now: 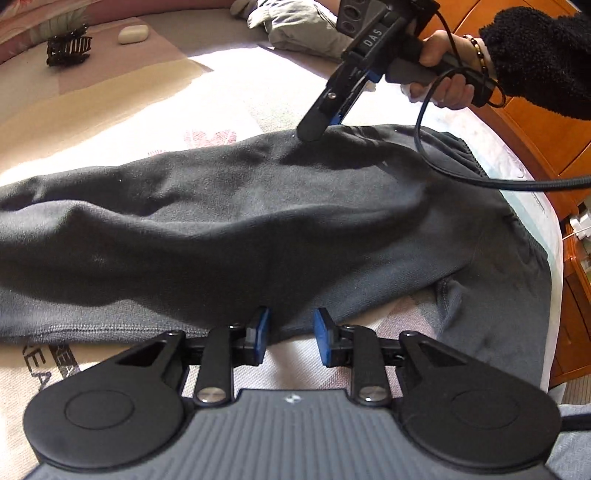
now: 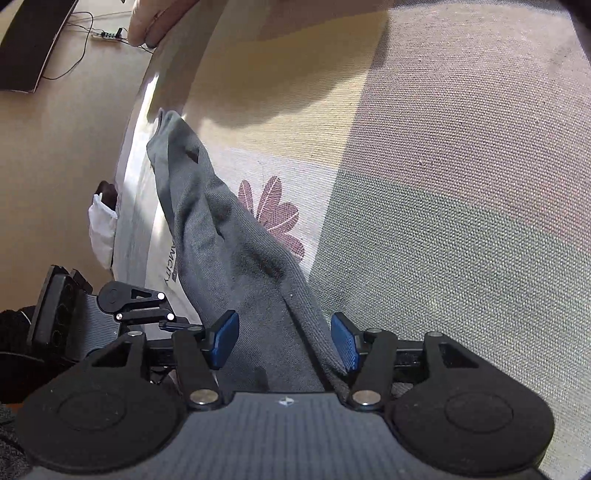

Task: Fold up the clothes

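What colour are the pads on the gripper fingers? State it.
Blue pads on black fingers, clearest in the right wrist view.

The right hand-held gripper (image 2: 284,341) hovers low over the bed (image 2: 461,184) with its two blue pads (image 2: 346,347) spread apart, and a grey garment (image 2: 229,251) runs up between them without either pad clearly pressing on it. The cloth stretches away in a long rumpled strip toward the mattress edge, lying partly over a dark red leaf print (image 2: 275,218) on the woven cover. To the left sits the other hand-held gripper (image 2: 136,306), beside the bed's edge, with the tan floor (image 2: 55,166), a white bag (image 2: 101,229) and a power strip (image 2: 107,35) with cables beyond.
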`<state>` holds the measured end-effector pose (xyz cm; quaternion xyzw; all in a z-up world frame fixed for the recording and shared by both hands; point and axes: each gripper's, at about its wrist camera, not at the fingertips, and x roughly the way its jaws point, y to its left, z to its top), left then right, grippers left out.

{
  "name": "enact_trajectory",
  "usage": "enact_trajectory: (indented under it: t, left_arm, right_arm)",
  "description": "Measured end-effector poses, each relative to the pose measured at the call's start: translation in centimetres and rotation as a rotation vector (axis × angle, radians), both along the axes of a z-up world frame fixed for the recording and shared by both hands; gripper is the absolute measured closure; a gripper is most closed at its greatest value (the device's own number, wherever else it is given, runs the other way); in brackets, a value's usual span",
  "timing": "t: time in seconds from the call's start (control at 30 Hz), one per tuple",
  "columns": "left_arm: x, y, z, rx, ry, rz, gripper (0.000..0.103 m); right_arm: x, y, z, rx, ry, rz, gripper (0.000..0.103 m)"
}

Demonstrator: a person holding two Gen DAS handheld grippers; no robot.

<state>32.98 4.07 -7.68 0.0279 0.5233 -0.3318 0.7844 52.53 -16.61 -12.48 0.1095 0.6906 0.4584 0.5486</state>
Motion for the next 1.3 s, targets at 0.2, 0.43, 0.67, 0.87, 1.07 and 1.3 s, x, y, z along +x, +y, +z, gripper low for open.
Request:
enact_trajectory:
  t: [0.2, 0.43, 0.67, 0.87, 1.07, 1.3]
  left_arm:
    - [0.5, -0.1, 0.6, -0.006, 0.008, 0.034, 0.077]
    - [1.2, 0.3, 1.1, 0.020, -0.042, 0.037, 0.076]
    - [1.9, 1.1, 1.2, 0.023, -0.038, 0.059, 0.073]
    - [2.8, 2.2, 1.4, 0.041, -0.056, 0.088, 0.072]
    - [4.1, 4.8, 0.7, 0.132, -0.093, 0.128, 0.072]
    - [2.6, 7.3, 0.8, 0.107, -0.025, 0.186, 0.073]
  right_arm:
    - [-1.0, 3.5, 0.7, -0.100, -0.172, 0.124, 0.099]
    - [-0.4, 2.1, 4.5, -0.092, -0.300, 0.064, 0.099]
    - [2.2, 0.0, 3.5, -0.216, -0.335, -0.074, 0.102]
    - [2.0, 1.5, 4.8, -0.122, -0.335, -0.095, 0.090]
    - [3.0, 7.9, 3.8, -0.075, -0.339, 0.005, 0.076]
    - [3.0, 12.7, 1.8, -0.035, -0.273, 0.102, 0.051]
